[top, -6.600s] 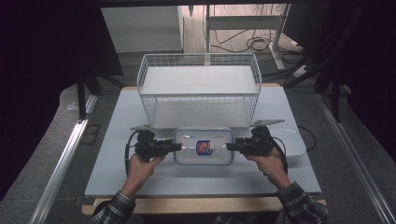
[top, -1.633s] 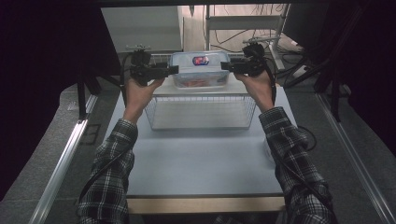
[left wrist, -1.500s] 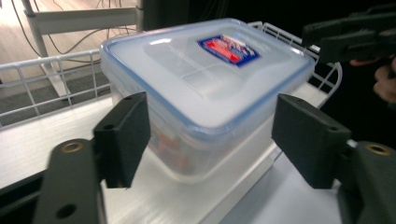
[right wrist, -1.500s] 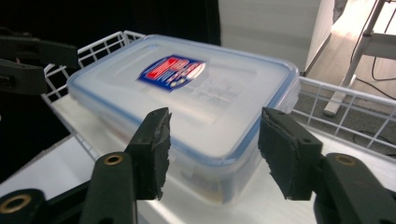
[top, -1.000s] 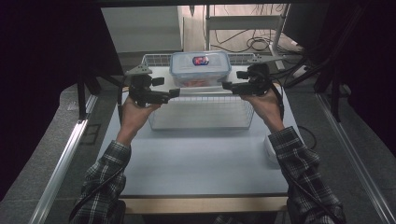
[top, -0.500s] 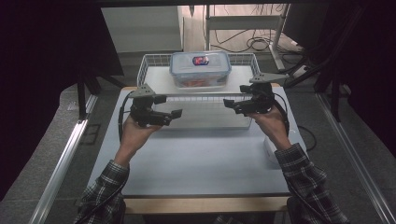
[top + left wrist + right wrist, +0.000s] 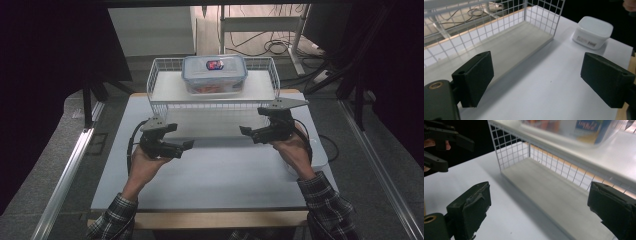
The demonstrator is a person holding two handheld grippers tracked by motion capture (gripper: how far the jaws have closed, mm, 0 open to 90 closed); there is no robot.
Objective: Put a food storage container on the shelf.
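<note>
Showing both grippers empty above the table (image 7: 215, 175), with the lidded food container (image 7: 214, 74) resting on the top shelf of the wire rack (image 7: 165, 107), well ahead of and above both tools. The left gripper (image 7: 186, 146) stands with its jaws wide apart and nothing between them; in the left gripper view the bare tabletop fills the gap between its black pads (image 7: 474, 75). The right gripper (image 7: 243, 131) is likewise released: its jaws have just been opening, and the right gripper view shows no object between the pads (image 7: 471, 205).

The container appears to be a rigid clear plastic box with a clip-on lid and some contents, so it is judged stiff, moderately weighty and smooth-walled, hence liable to slip. Its width favours a two-sided hold, one gripper at each short end, just under the lid's rim, where the lip can stop it sliding down.

Each hand holds its tool roughly level, jaws pointing inward toward the other, forearms reaching in from the person's side. A small white tub (image 7: 592, 32) sits beyond the left gripper's jaws, beside the rack's end.
</note>
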